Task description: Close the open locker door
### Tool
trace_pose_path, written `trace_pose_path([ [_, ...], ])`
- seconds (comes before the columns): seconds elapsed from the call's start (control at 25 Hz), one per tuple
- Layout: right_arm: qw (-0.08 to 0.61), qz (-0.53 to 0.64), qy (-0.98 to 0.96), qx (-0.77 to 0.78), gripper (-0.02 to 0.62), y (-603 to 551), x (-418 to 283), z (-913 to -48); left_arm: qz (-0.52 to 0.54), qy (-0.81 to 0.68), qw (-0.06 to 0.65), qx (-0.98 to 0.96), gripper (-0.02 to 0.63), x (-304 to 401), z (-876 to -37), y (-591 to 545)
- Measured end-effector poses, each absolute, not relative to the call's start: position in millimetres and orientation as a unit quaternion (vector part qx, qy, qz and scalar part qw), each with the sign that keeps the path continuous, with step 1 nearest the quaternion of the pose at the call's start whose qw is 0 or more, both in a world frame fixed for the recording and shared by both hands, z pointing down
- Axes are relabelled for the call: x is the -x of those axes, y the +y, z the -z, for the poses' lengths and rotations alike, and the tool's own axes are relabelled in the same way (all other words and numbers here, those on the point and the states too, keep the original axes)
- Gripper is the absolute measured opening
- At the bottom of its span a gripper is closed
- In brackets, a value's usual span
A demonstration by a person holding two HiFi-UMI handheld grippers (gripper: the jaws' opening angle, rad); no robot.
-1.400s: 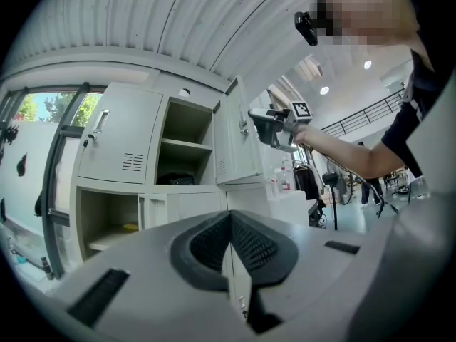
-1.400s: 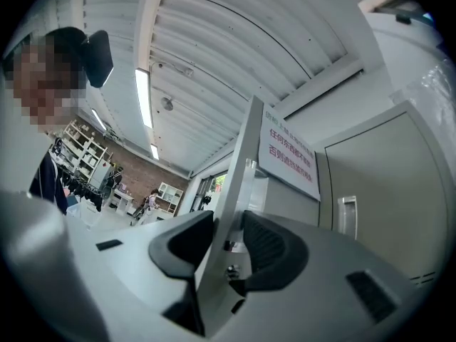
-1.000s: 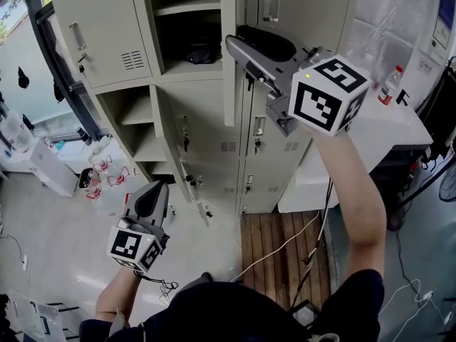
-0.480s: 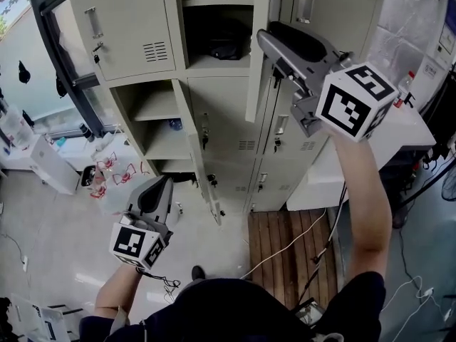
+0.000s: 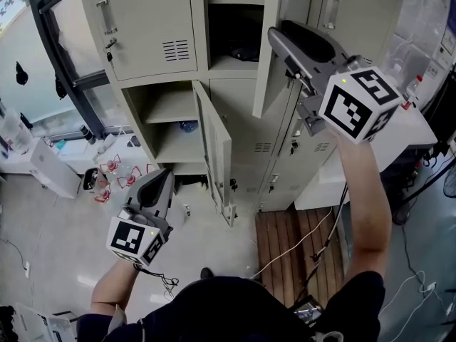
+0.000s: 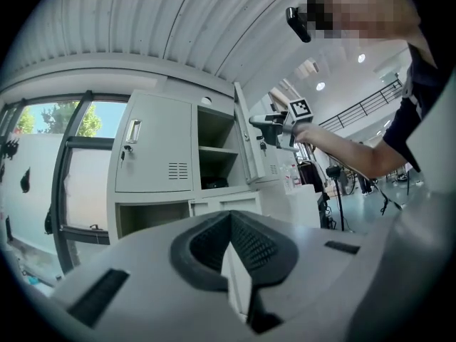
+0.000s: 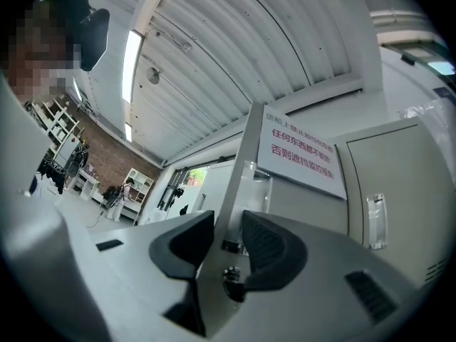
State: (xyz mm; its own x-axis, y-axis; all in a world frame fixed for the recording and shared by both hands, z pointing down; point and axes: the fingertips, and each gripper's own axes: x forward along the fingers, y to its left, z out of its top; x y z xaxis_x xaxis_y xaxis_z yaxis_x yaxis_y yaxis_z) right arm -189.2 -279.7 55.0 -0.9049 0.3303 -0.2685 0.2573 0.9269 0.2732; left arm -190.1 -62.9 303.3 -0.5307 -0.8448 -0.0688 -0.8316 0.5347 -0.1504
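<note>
The right gripper (image 7: pixel 226 223) is clamping its part-open jaws on the free edge of the open upper locker door (image 7: pixel 239 169), one dark ribbed pad lying against each face of the panel, just above the door's lock. The left gripper (image 6: pixel 230 216) is hanging lower and well apart from the lockers (image 5: pixel 153 27), its fingertips meeting and holding nothing. Just right of the gripped edge a white notice (image 7: pixel 303 152) is showing two lines of red Chinese characters under a smaller line; the first red line seems to begin 任何东西, and the rest is too small to read surely. The pale grey metal lockers are standing on a grey floor (image 5: pixel 57 241), with a second, lower door (image 5: pixel 217 144) also swinging open. A wooden slatted platform (image 5: pixel 288 237) crossed by white cables is lying at their foot, a white table (image 5: pixel 399 130) is bearing a bottle (image 5: pixel 412 87) at the right, and a dark-framed window (image 5: pixel 53 55) is running along the left.
</note>
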Motion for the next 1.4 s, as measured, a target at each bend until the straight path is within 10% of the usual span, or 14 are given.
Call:
trace_pose_path([
  [1.24, 0.163, -0.166, 0.97, -0.072, 0.12, -248.9, 274.4, -57.0, 0.035, 0.845, 0.061, 0.53, 0.002, 242.3, -254.3, -67.7],
  [1.4, 0.167, -0.168, 0.969, -0.071, -0.015, -257.8, 285.7, -58.4, 0.032, 0.853, 0.054, 0.518, 0.002, 248.8, -252.3, -74.4],
])
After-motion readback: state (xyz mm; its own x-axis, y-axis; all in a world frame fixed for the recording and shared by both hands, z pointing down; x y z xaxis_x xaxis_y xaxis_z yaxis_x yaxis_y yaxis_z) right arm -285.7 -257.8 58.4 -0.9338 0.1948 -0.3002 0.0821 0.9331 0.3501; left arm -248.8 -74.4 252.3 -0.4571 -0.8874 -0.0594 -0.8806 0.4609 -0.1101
